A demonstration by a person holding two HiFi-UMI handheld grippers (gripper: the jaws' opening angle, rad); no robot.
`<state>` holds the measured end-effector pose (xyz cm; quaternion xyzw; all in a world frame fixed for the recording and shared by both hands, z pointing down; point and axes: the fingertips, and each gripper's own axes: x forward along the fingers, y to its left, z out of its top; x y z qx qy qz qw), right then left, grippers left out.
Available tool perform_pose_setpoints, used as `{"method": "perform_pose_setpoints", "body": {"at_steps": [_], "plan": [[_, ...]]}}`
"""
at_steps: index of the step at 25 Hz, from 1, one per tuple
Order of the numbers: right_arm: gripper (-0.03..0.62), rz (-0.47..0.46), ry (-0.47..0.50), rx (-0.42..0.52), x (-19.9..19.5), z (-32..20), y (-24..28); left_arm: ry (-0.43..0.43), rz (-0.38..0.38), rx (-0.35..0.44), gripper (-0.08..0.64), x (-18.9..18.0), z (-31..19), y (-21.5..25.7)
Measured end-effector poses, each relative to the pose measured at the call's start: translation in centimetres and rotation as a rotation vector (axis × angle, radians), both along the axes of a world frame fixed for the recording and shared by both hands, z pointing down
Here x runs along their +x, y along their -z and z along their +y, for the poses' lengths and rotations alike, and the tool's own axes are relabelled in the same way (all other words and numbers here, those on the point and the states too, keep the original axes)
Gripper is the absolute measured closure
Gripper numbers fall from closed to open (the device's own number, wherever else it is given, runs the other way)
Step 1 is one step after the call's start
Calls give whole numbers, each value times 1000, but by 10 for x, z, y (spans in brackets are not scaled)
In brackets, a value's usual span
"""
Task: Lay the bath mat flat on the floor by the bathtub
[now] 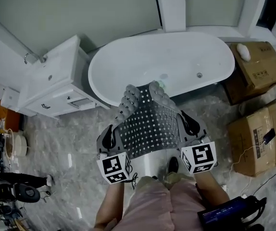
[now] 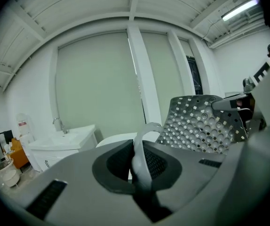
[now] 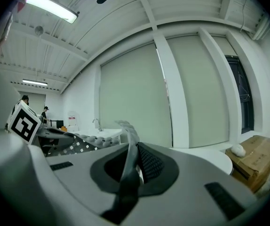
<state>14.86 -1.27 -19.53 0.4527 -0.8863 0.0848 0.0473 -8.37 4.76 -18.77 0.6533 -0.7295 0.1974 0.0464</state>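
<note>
left gripper (image 1: 108, 138) and right gripper (image 1: 191, 125) each clamped on a bath mat (image 1: 152, 124) edge, mat slung between them, bathtub (image 1: 128, 66) just ahead

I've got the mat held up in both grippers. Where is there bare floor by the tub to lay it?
Bare floor runs in front of the bathtub, between the vanity and the cardboard boxes. It is widest on the vanity side of the bath mat. Crowded spots are the cables by the boxes and the bucket at far left.
</note>
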Motion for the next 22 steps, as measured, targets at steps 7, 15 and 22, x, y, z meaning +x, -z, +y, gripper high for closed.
{"method": "perform_pose_setpoints", "body": {"at_steps": [7,15,22], "plan": [[565,2,13,45,-7,-17,14,31,-2,48,522,-13,-10,13],[565,1,3,87,-27,-18,39,22,-13,85,520,-38,-13,35],[565,14,-17,89,-41,-14,43,13,-3,90,521,-57,-11,39]]}}
